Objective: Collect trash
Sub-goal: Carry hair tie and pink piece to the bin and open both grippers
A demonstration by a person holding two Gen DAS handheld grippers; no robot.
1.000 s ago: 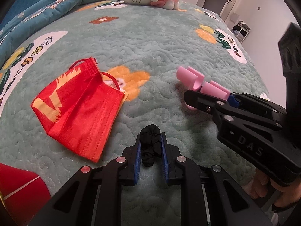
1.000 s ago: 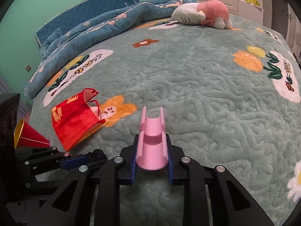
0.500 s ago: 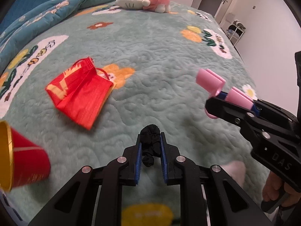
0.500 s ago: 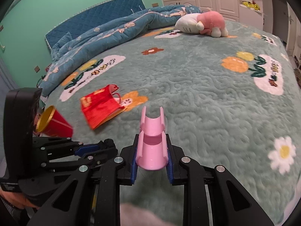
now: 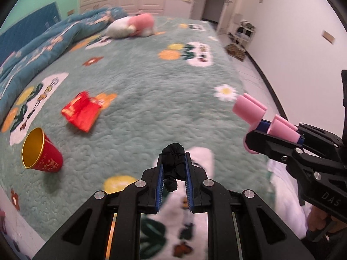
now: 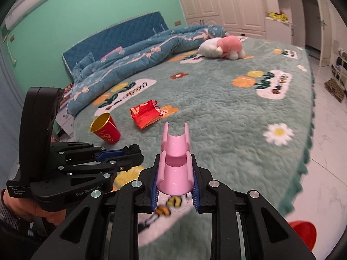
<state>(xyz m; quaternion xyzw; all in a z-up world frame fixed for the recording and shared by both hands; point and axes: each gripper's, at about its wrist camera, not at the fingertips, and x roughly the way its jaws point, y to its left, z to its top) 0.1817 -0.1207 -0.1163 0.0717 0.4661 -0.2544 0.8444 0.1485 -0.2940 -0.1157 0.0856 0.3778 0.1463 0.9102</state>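
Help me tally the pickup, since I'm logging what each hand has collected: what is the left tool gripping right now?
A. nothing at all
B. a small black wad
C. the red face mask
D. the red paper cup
B: the left tool is shut on a small black wad between its blue pads, while the red paper cup and red face mask lie on the bed cover.

Home bedroom — bed (image 6: 216, 112), duvet (image 6: 138, 54) (plush toy (image 6: 223, 47)), wardrobes (image 6: 227, 2).

Red object (image 6: 302, 230) cut off at edge
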